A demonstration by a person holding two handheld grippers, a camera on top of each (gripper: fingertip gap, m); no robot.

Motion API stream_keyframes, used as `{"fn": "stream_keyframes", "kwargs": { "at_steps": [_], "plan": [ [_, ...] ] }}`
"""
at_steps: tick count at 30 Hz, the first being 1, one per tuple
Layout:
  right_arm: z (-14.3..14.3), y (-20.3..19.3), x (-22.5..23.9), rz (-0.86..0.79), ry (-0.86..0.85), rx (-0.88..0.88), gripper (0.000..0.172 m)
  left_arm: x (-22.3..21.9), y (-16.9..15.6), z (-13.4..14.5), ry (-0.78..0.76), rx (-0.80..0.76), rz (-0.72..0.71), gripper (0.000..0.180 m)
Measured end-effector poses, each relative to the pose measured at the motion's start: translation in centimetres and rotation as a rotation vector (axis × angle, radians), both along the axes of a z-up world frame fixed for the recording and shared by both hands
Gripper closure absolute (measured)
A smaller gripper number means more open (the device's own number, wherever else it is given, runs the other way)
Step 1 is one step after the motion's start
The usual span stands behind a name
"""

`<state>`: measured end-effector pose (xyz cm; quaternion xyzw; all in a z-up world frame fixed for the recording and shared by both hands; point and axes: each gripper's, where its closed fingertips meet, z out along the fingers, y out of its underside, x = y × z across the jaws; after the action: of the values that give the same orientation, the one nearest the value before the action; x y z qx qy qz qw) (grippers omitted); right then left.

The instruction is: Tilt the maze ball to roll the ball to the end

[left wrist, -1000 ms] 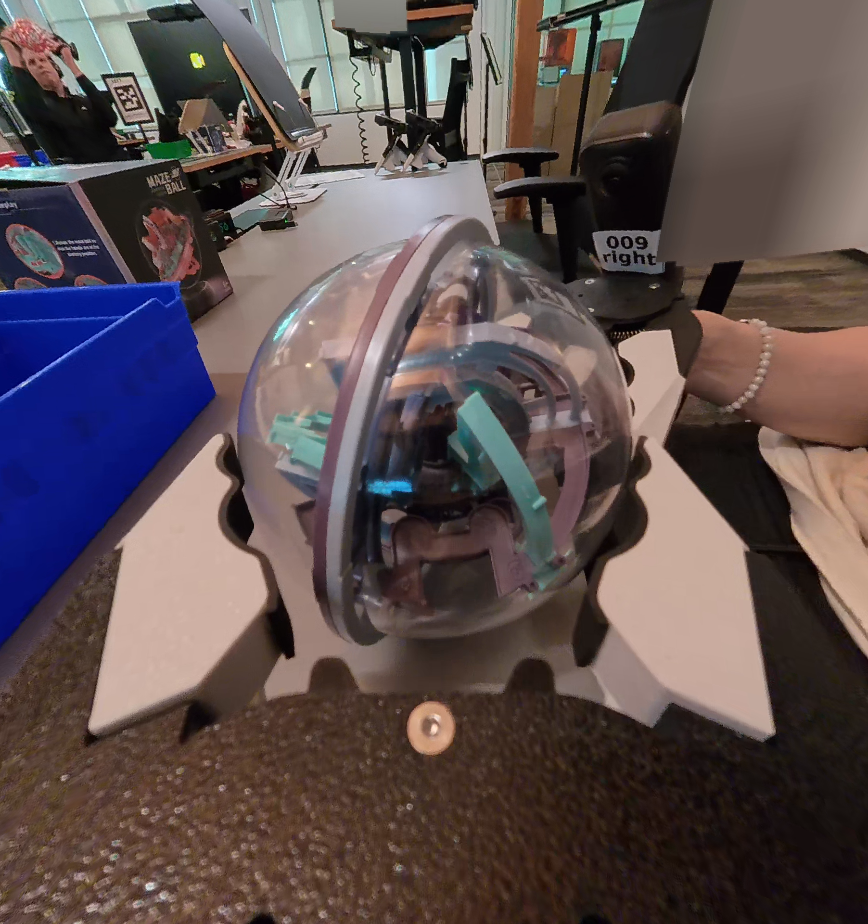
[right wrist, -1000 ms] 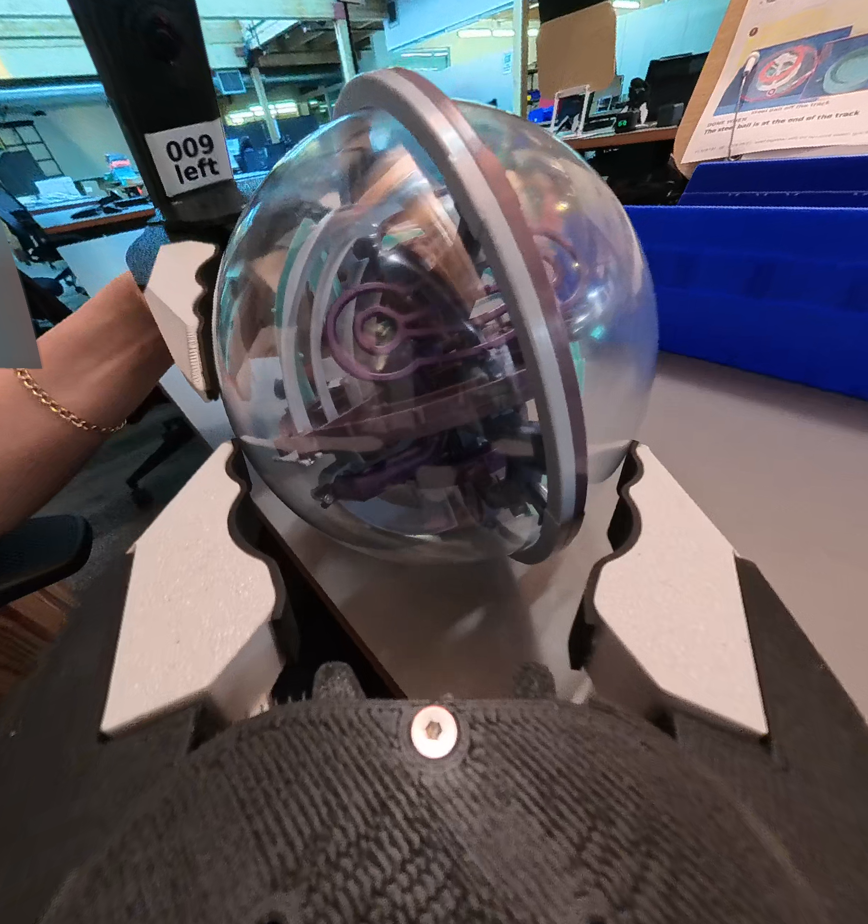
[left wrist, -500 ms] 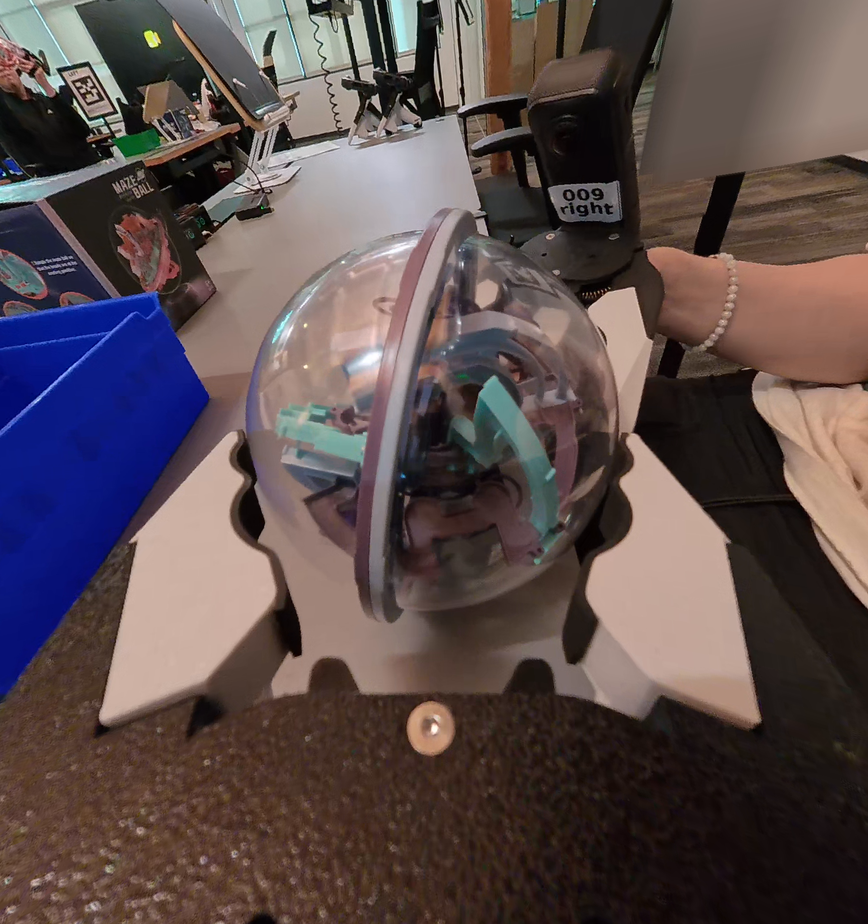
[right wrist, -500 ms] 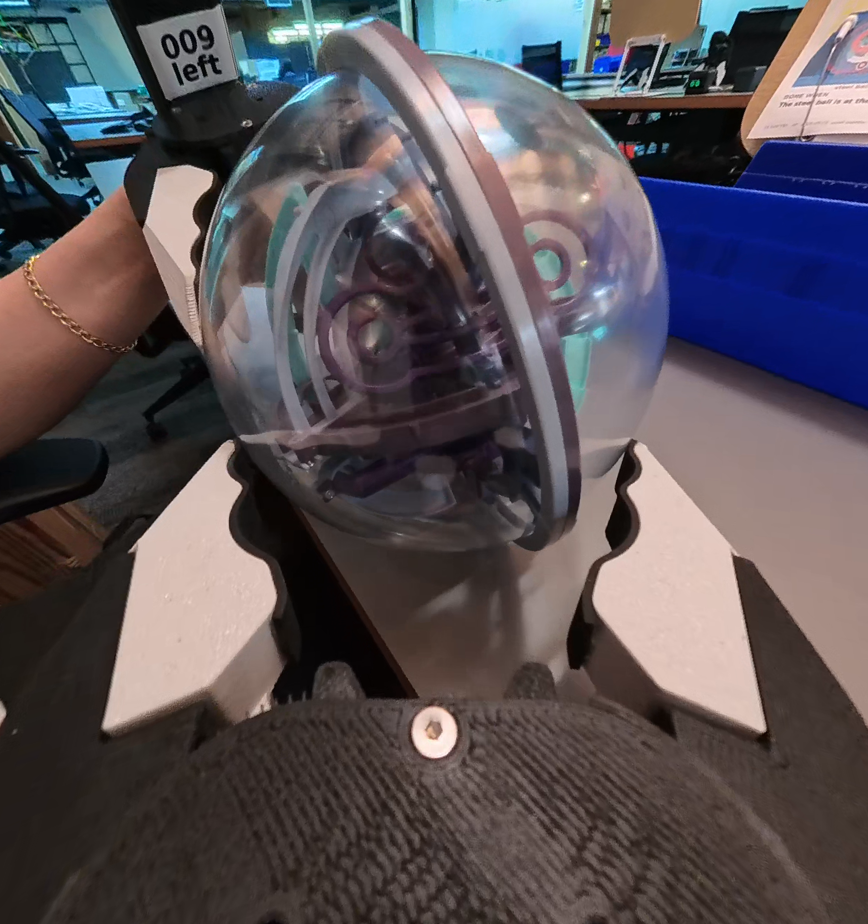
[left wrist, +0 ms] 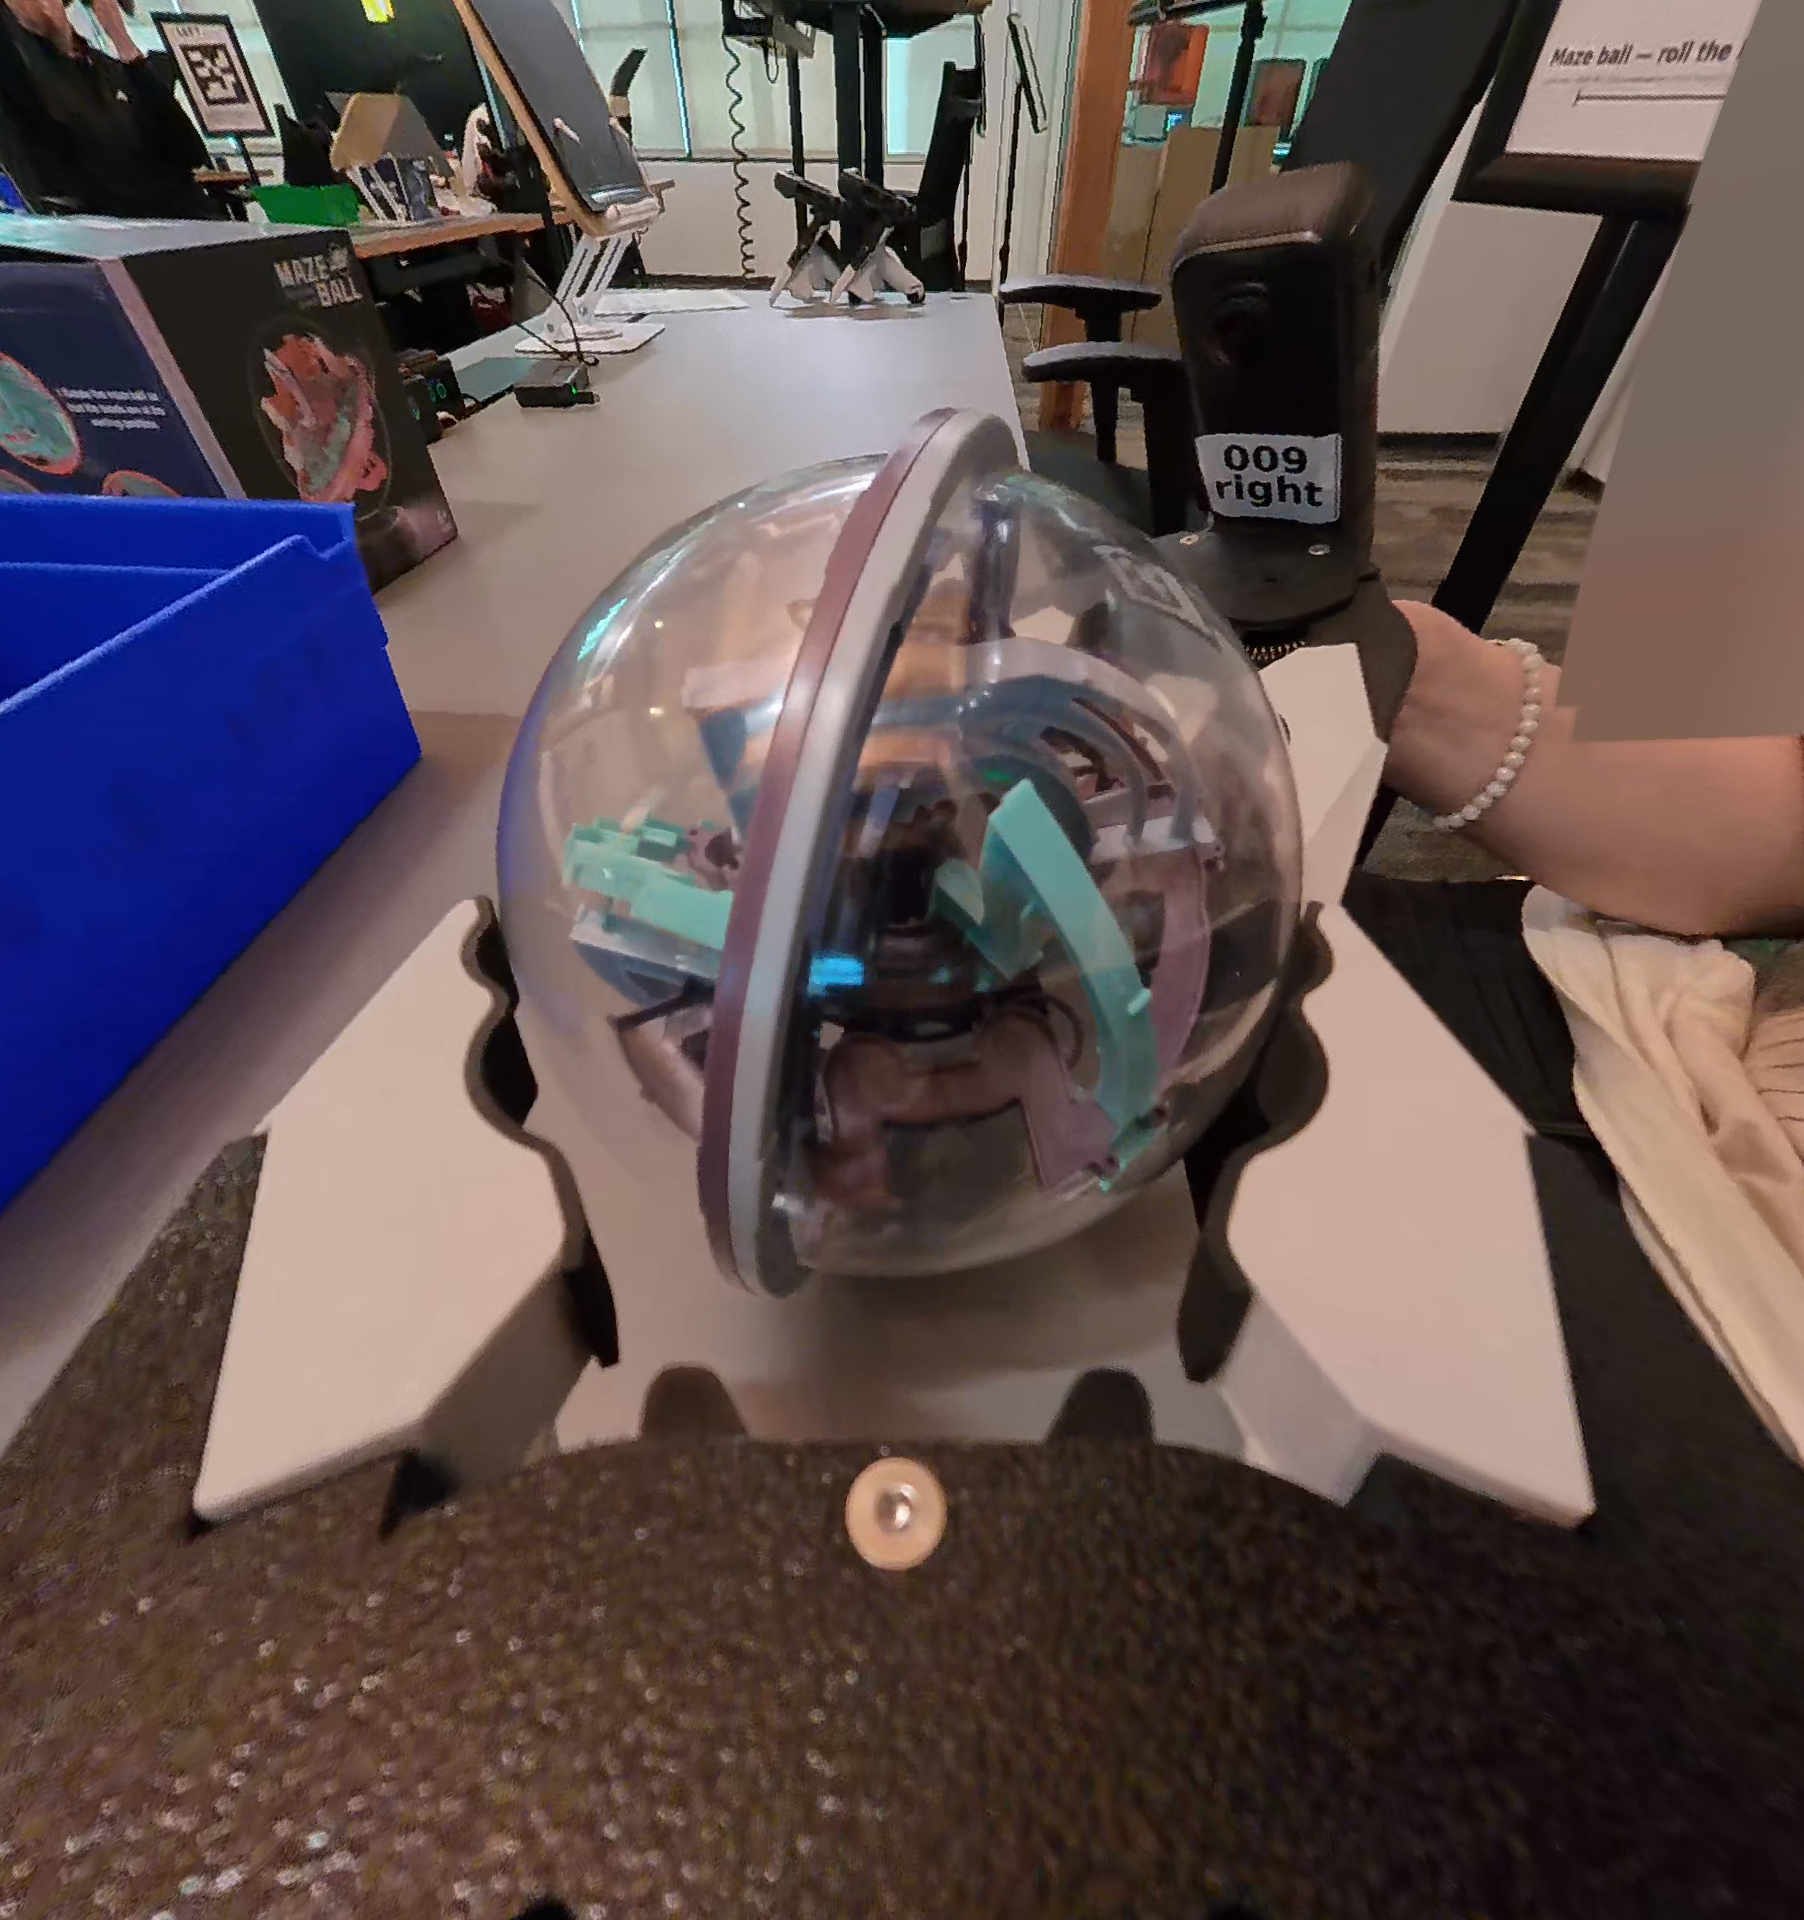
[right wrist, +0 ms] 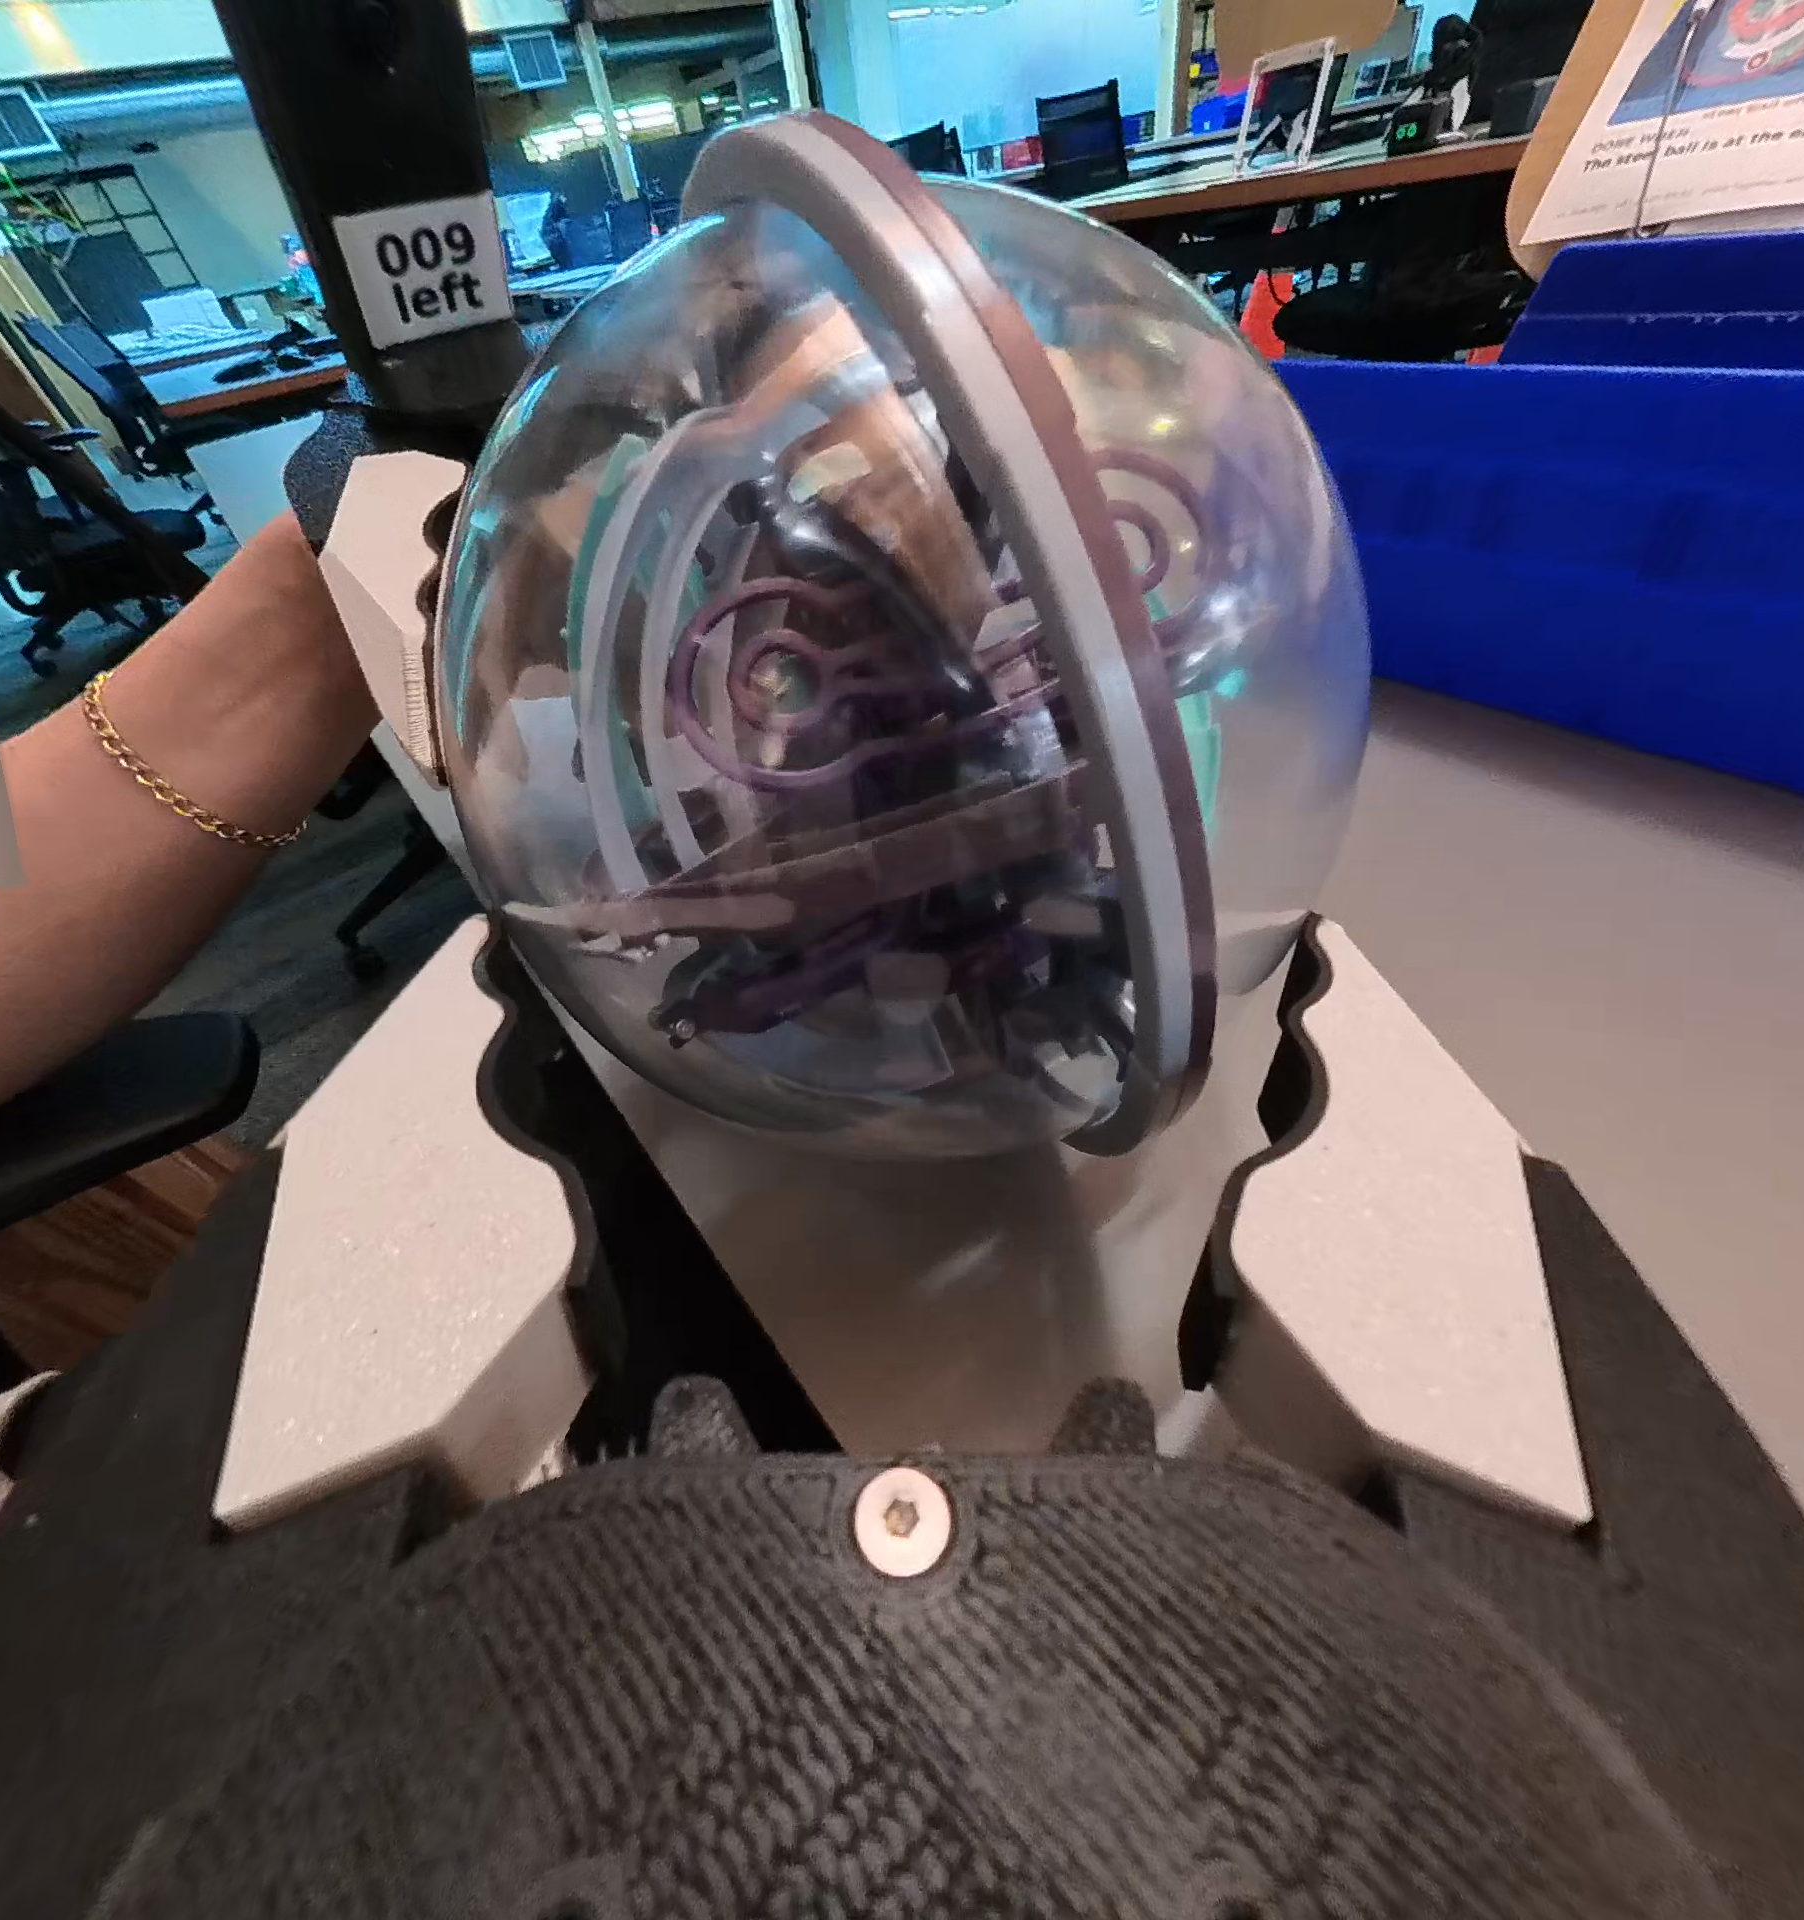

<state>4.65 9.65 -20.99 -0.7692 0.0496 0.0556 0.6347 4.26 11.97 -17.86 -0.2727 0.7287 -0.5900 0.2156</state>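
From the left wrist camera, the maze ball (left wrist: 898,873), a clear sphere with a grey and maroon seam ring tilted off vertical, sits between the two white fingers of the left gripper (left wrist: 898,935); both dark wavy pads press against its sides, so this gripper is spread wide and clamped on the sphere. Inside it show teal (left wrist: 1064,914) and mauve tracks. It hangs just above the grey table (left wrist: 732,374), close to the near edge. To the left stands a blue bin (left wrist: 150,790), and behind that a dark box (left wrist: 285,384) with a picture of the toy. Beyond the sphere stands the right gripper (left wrist: 1293,727), black-bodied with a white label, one white finger against the far side, held by a hand (left wrist: 1449,707) with a pearl bracelet. From the right wrist camera, the maze ball (right wrist: 898,665) fills the centre between the right gripper (right wrist: 898,956) fingers, its ring leaning to the right; the dark pads touch its lower flanks, so this gripper too is spread wide and clamped on it. A purple spiral track (right wrist: 773,686) faces the lens. On the far left a left gripper finger (right wrist: 389,603) presses the sphere, with a hand (right wrist: 202,748) wearing a gold chain behind it. The blue bin (right wrist: 1604,540) is at right, with a printed sheet (right wrist: 1708,104) above it
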Motion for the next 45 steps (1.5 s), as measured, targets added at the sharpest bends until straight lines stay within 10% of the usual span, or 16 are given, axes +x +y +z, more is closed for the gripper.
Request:
{"fn": "stream_keyframes", "kwargs": {
  "at_steps": [26, 37, 45],
  "plan": [
    [-0.3, 1.0, -0.6, -0.114, 0.147, -0.026, 0.033, 0.2, 1.0, 0.6, 0.056, -0.090, 0.024, 0.042],
    [1.7, 0.0, -0.5, 0.065, -0.403, -0.052, 0.025, 0.0, 0.8, 0.6, 0.040, -0.067, 0.014, 0.042],
    [3.9, 1.5, -0.7, 0.287, -0.424, 0.021, 0.026, -0.2, 0.6, 0.6, 0.022, -0.044, 0.003, 0.042]
  ]
}}
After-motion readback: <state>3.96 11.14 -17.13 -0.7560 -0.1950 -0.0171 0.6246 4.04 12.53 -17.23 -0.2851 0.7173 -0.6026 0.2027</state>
